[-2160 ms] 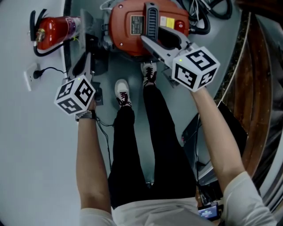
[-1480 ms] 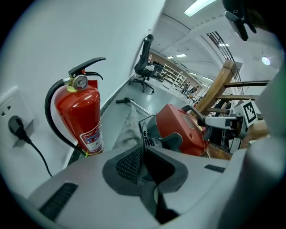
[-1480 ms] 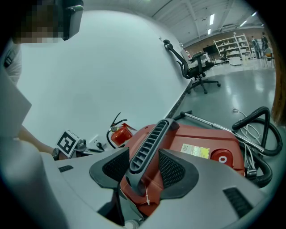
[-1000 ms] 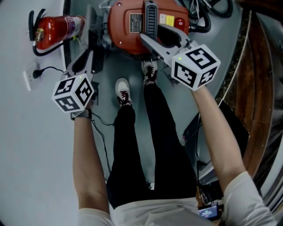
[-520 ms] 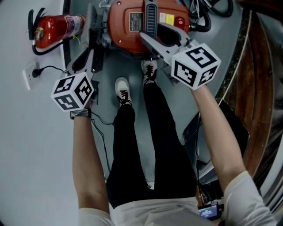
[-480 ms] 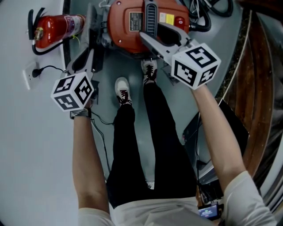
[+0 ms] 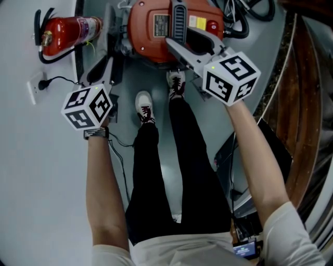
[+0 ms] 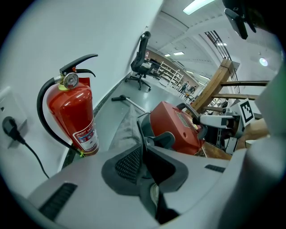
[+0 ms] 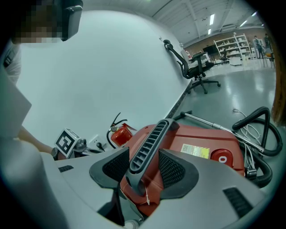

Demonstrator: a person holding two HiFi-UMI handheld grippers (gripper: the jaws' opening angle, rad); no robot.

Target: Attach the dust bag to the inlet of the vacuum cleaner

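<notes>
The red vacuum cleaner (image 7: pixel 151 23) stands on the floor at the top of the head view. My right gripper (image 7: pixel 176 45) is shut on its black ribbed handle (image 9: pixel 149 143), which passes between the two pads. The grey dust bag (image 7: pixel 111 39) hangs at the vacuum's left side, beside its inlet end. In the left gripper view the bag's fabric (image 8: pixel 127 127) runs away from the jaws. My left gripper (image 8: pixel 144 154) is shut on the bag's thin dark collar (image 8: pixel 142 134). The red body (image 8: pixel 178 129) lies just beyond it. The joint between collar and inlet is hidden.
A red fire extinguisher (image 7: pixel 65 31) stands against the white wall, left of the bag. A wall socket with a black plug (image 7: pixel 40 85) is below it. A black hose (image 7: pixel 244 15) coils right of the vacuum. The person's shoes (image 7: pixel 145 106) stand close in front.
Since the oldest frame my left gripper and the bag have shifted slightly upward in the view. Over the last second neither gripper has visibly moved.
</notes>
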